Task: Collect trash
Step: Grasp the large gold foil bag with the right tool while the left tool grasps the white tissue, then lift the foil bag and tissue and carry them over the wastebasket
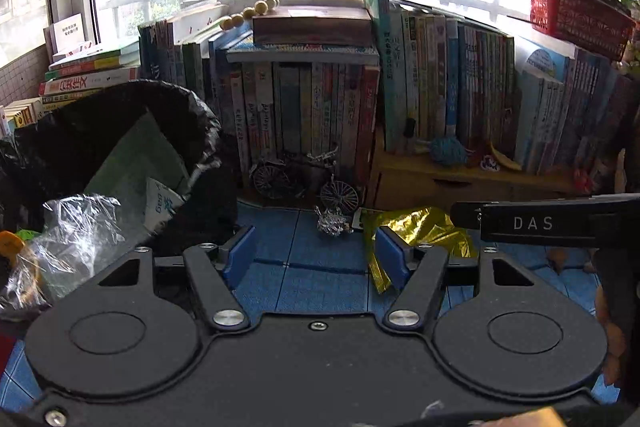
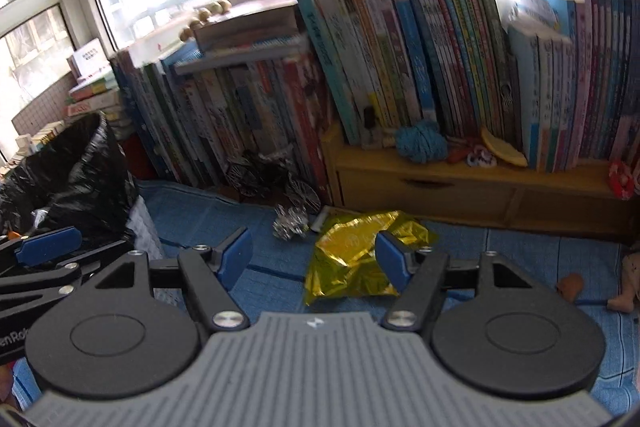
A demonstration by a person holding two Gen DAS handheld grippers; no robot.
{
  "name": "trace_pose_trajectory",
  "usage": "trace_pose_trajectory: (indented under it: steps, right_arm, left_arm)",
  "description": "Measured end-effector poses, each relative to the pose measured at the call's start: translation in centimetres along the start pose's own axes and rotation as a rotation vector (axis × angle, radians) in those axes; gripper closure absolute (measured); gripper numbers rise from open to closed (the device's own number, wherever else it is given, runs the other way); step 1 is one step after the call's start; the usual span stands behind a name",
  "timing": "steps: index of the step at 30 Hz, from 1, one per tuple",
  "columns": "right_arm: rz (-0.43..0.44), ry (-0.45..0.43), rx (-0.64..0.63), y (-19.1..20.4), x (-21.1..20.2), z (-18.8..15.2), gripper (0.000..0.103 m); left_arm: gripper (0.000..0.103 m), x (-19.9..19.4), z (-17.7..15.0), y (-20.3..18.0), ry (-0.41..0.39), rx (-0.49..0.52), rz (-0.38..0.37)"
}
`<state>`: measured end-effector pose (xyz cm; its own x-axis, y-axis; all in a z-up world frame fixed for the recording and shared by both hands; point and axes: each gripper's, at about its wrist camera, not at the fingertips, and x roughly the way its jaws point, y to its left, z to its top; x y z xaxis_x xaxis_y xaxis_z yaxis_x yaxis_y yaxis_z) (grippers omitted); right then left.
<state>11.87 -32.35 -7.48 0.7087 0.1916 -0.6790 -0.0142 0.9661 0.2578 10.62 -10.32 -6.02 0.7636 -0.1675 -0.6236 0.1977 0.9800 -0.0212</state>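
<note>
A black trash bag (image 1: 80, 131) stands open at the left, with paper and clear plastic wrap (image 1: 80, 235) inside it. On the blue mat lie a crumpled gold foil wrapper (image 2: 352, 255) and a small ball of silver foil (image 2: 290, 223). My left gripper (image 1: 316, 251) is open with nothing between its fingers, just right of the bag; the gold wrapper (image 1: 420, 227) lies by its right finger and the silver ball (image 1: 332, 223) lies ahead. My right gripper (image 2: 316, 255) is open, hovering over the gold wrapper. The black bag (image 2: 80, 171) shows at the left there too.
Rows of books (image 1: 312, 99) line the back wall under a window. A small wire bicycle model (image 1: 304, 175) stands before them. A low wooden drawer shelf (image 2: 480, 187) carries a blue yarn ball (image 2: 420, 141). A red basket (image 1: 576, 15) sits up at the right.
</note>
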Motion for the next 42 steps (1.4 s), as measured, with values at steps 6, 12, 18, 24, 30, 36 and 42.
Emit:
trace_pose_trajectory:
  steps: [6,12,18,24,30,36,42]
  right_arm:
    - [-0.025,0.065,0.020,-2.0,3.2,-1.4,0.023]
    - [-0.051,0.080,0.027,-3.3,7.0,-1.9,0.011]
    - [0.000,0.115,-0.006,-3.9,11.4,-2.0,0.000]
    - [-0.002,0.148,-0.082,-3.4,15.0,-2.8,0.000]
    - [-0.040,0.171,-0.121,-3.0,17.6,-3.6,0.000]
    - [-0.052,0.190,-0.166,-2.4,19.1,-3.9,0.000]
    - [-0.064,0.186,-0.127,-2.9,18.6,-4.4,0.017]
  left_arm:
    - [0.040,2.9,-3.2,-1.7,0.104,0.030,-0.005]
    - [0.031,6.0,-6.5,-1.5,0.205,-0.032,0.018]
    - [0.030,8.4,-8.7,-0.5,0.259,-0.106,0.017]
    - [0.031,10.4,-10.5,-0.5,0.295,-0.116,0.008]
    - [0.036,12.1,-10.9,-0.4,0.335,-0.161,0.008]
    - [0.065,12.3,-11.0,-0.1,0.318,-0.165,0.003]
    - [0.074,12.0,-10.6,-0.1,0.311,-0.166,0.017]
